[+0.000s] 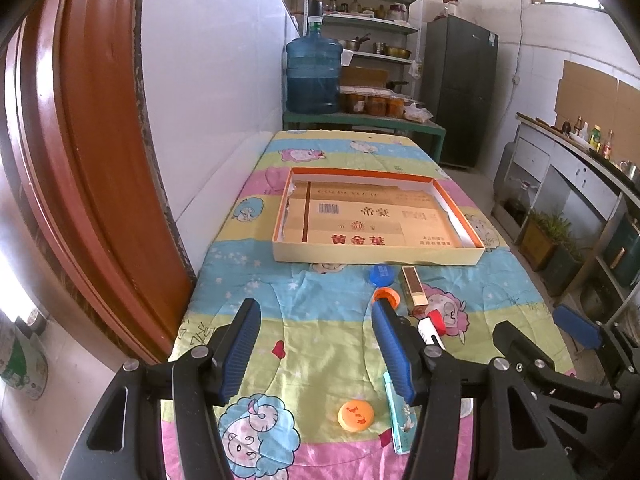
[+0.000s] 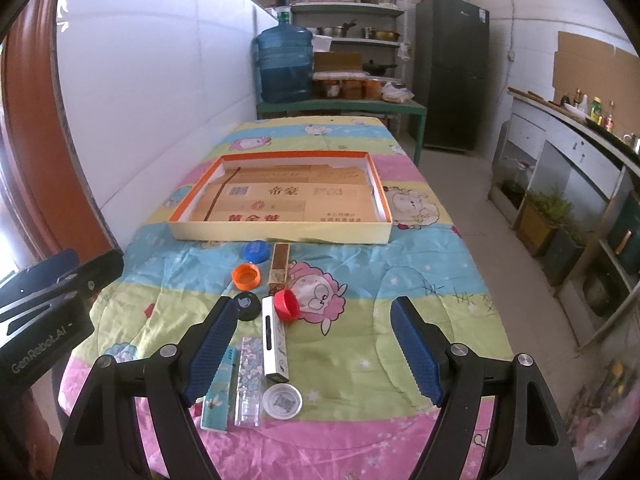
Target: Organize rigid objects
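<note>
Cardboard lines the shallow tray (image 2: 280, 226) lying at 12 o'clock on the quilt-covered table (image 2: 400, 300), and nothing but that flattened printed carton sheet sits inside its orange-rimmed walls. By my reading the sorting has not begun: every loose piece lies on the cloth, outside the tray.

From the right wrist view the pieces form a loose column running from the tray's near wall toward 6 o'clock. A blue cap (image 2: 256, 250) and a slim brown box (image 2: 279, 264) lie just beside that wall, apart from it. Below them come an orange cap (image 2: 246, 275), a black disc (image 2: 246, 306) and a red cap (image 2: 287, 305) tipped on its side. A white bar-shaped box (image 2: 274, 346) lies lengthwise at the centre, with a clear floral case (image 2: 249, 380), a teal packet (image 2: 218, 398) and a clear round lid (image 2: 282, 400) near its 6 o'clock end. The left wrist view adds a yellow-orange cap (image 1: 356, 416) on the cloth.

The right gripper (image 2: 316, 344) hangs over the column with its fingers spread wide, holding nothing; the white box lies between them. The left gripper (image 1: 316, 344) is likewise spread and empty, and the yellow-orange cap lies between its fingers toward 6 o'clock.

All of the items appear left to move, presumably into the tray.
</note>
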